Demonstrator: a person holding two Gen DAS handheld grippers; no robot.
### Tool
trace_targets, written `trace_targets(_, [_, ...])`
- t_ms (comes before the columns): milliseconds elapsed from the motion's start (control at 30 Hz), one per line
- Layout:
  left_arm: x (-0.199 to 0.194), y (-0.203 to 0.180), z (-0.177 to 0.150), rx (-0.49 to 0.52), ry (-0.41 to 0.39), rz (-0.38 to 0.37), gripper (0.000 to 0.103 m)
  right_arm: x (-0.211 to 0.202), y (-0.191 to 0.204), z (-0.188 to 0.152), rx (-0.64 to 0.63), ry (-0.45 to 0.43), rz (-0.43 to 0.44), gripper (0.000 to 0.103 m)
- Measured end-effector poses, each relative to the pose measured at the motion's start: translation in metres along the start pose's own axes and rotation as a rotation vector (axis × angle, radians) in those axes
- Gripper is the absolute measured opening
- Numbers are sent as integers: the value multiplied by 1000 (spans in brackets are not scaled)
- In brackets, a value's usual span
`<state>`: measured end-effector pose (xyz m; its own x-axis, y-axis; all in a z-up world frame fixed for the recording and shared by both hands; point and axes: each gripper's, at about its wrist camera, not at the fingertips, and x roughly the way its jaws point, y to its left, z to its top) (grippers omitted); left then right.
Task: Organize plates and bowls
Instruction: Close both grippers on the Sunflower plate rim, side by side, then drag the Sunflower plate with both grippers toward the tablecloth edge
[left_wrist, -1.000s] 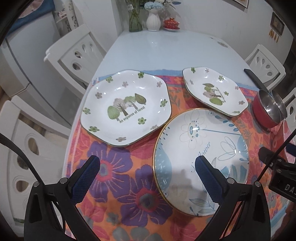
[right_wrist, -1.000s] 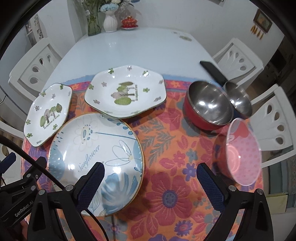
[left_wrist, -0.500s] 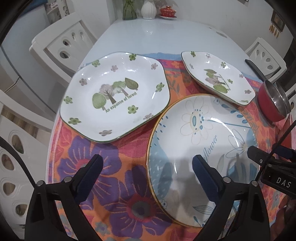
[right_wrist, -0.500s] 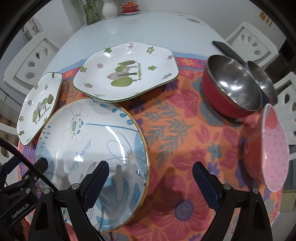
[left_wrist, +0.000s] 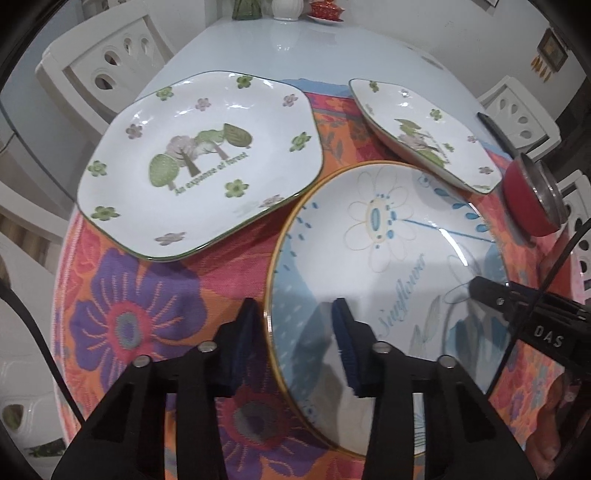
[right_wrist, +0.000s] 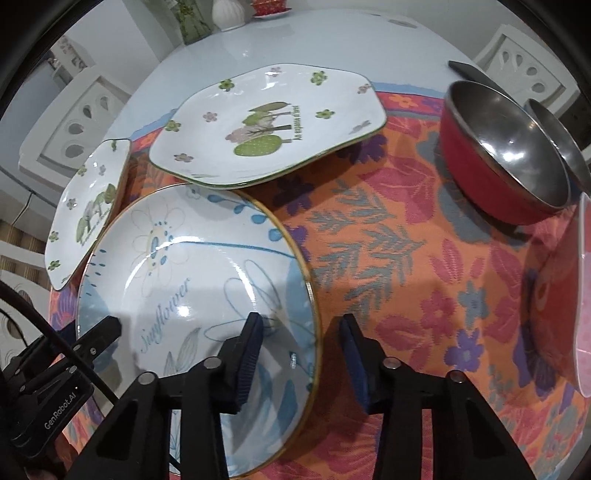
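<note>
Jaws of the left gripper (left_wrist: 295, 325) and the right gripper (right_wrist: 301, 338) have just been closing, each astride an opposite rim of the round sunflower plate (left_wrist: 388, 258); I cannot tell if the pads already press. This plate lies flat on the flowered cloth (right_wrist: 388, 258). Beyond, two tree-printed plates (left_wrist: 199, 162) (left_wrist: 424, 133), the red steel bowls (right_wrist: 506, 162) and a pink bowl (right_wrist: 585, 295) all lie separate. Nothing is stacked, so I judge the sorting barely begun.

Bare floral cloth (right_wrist: 399, 280) lies open between the round sunflower plate (right_wrist: 192, 280) and red bowl (right_wrist: 491, 162), while forest plates (left_wrist: 199, 162) crowd the sunflower plate's far rim.
</note>
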<state>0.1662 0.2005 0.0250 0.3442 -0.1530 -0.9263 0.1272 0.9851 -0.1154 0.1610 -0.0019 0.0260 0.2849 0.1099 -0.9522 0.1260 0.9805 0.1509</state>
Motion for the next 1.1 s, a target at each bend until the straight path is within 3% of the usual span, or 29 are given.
trace_targets(200, [5, 4, -1, -37, 2, -88, 36, 4, 1, -2, 11, 6, 76, 36])
trace_targets(533, [-7, 6, -7, -46, -11, -122, 36, -3, 8, -13, -15, 16, 101, 36])
trace_targets(900, [-64, 11, -46, -59, -50, -105, 36, -57, 30, -60, -31, -4, 104, 36])
trace_targets(1100, [-78, 21, -78, -88, -36, -88, 36, -66, 42, -95, -56, 13, 108, 36])
